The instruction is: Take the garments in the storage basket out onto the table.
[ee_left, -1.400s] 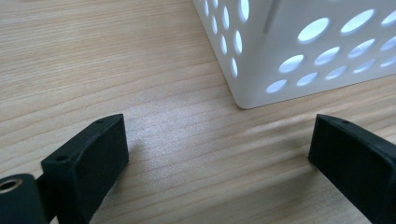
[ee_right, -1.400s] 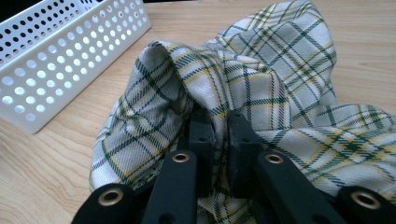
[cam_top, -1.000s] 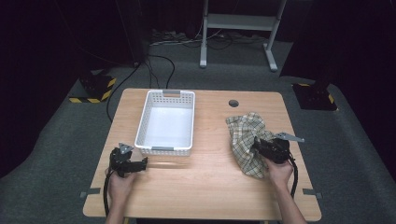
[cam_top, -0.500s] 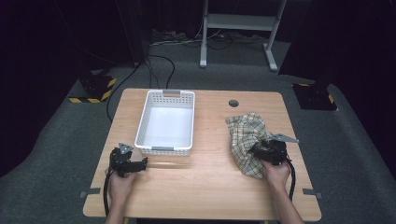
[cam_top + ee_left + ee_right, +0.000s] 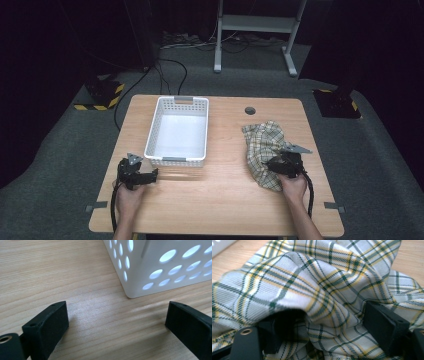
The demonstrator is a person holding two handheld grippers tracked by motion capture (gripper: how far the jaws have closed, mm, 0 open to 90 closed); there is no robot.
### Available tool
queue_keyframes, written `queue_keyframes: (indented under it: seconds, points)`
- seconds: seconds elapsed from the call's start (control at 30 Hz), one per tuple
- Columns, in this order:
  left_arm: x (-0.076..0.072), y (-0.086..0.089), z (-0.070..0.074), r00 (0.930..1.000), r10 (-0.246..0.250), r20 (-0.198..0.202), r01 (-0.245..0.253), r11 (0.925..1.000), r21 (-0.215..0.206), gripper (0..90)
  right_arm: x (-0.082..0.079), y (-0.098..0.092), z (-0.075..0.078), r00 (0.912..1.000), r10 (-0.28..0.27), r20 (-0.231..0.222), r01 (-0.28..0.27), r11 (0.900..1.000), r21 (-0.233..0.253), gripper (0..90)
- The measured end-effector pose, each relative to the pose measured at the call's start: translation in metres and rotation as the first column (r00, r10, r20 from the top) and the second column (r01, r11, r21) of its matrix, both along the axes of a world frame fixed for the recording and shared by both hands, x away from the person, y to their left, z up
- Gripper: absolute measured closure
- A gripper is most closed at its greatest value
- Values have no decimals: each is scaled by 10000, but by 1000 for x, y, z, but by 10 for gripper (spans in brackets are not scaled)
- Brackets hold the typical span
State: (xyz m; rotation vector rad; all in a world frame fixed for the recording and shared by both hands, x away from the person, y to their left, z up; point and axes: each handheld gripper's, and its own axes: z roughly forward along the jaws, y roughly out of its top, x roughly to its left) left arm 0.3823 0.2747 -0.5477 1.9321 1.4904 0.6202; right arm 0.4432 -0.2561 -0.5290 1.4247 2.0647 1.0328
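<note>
Cloth [image 5: 312,287] between right gripper [image 5: 337,327] jaws

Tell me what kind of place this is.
Probably a lab or studio set up for recording: a lone wooden table on grey carpet, dark surroundings, cables trailing over the floor, and hazard-striped stand feet beside it.

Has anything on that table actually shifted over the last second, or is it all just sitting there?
Hardly anything. The right gripper has crept a little way forward over the checked cloth; a fold of it now lies between its jaws, which stand apart, not yet clamped. The left gripper stayed open on the bare table beside the white basket, and neither cloth nor basket moved.
</note>
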Motion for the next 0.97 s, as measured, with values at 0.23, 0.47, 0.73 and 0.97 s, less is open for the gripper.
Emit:
queue_keyframes:
  seconds: [0.23,0.47,0.73,0.97]
  points:
    - [0,0,0,10000,0,1,0,10000,2,49,-5,1,-10,9990,-139,429,139,9999,19,213]
    - [0,0,0,10000,6,-5,-6,10000,1,49,-4,3,-12,9987,-110,493,116,9999,-121,205]
    - [0,0,0,10000,6,-5,-6,10000,1,48,-5,12,-13,9980,-145,607,209,9941,-1061,201]
    - [0,0,0,10000,5,-5,-5,10000,1,49,-5,12,-13,9981,-145,607,209,9942,-1058,200]
